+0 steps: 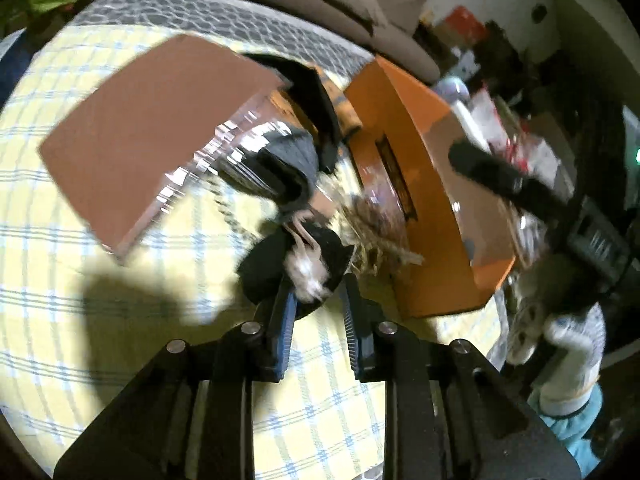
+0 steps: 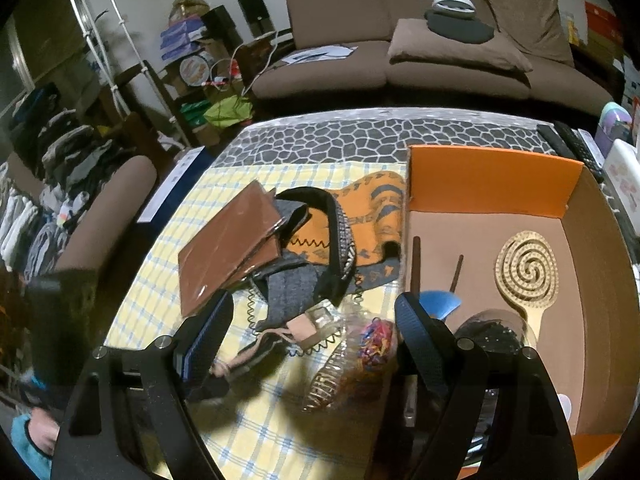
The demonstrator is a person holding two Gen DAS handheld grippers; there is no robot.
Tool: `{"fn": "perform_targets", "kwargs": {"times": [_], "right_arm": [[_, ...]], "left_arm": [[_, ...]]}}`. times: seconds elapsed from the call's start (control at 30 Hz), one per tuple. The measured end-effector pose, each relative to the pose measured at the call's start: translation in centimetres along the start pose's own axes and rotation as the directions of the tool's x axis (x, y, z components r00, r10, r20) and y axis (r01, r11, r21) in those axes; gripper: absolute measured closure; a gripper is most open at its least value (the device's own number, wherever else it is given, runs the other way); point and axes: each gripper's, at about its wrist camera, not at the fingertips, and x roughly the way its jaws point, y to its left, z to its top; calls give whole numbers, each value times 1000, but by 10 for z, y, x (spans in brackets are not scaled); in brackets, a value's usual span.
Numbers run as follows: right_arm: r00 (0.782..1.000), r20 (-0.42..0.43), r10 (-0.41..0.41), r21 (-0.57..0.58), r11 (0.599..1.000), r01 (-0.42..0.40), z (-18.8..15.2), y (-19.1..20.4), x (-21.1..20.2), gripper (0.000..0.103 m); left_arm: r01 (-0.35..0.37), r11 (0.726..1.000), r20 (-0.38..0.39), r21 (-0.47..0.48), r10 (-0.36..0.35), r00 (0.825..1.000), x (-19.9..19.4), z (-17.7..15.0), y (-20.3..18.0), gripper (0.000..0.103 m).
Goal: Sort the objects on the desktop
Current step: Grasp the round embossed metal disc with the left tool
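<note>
In the blurred left wrist view, my left gripper [image 1: 318,286] is shut on a small black and white furry item [image 1: 264,264], held above the yellow checked cloth [image 1: 120,340] next to the orange box [image 1: 432,168]. My right gripper [image 2: 314,300] stands open over the cloth. Below it lie a small glass bottle [image 2: 320,320] and a clear bag of coloured hair ties [image 2: 372,346], untouched. A brown flat packet [image 2: 228,248], a grey felt pouch [image 2: 288,292], a black studded headband [image 2: 340,240] and an orange patterned scarf [image 2: 372,216] lie in a pile further back.
The orange box [image 2: 492,172] at the right holds a wooden spiral hairbrush [image 2: 528,268], two thin sticks and a blue piece [image 2: 440,302]. A brown sofa [image 2: 420,40] stands behind the table, and remotes [image 2: 572,144] lie at its far right. A sleeve [image 1: 568,340] shows at the right.
</note>
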Motion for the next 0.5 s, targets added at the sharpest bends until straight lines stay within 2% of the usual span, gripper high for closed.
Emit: {"fn": "perform_targets", "kwargs": {"times": [0.2,0.37,0.43,0.5], "right_arm": [[1000,-26,10,-31,999,-10,-1,14,12,18],[998,-60,9,-63,998,-13,-4,28,26,18],[997,-73,6,-71,997,-12,-6,30,31,18],[996,-84,2,-77,997,-9,-8,32,35,18]], "left_arm": [[-36,995,45,-94,40,998,-13,16,34,81],[-40,995,37,-90,43,998,4,26,35,79],[-39,996,23,-85,41,999,7,23,34,74],[-41,996,13,-77,42,999,8,18,35,72]]}}
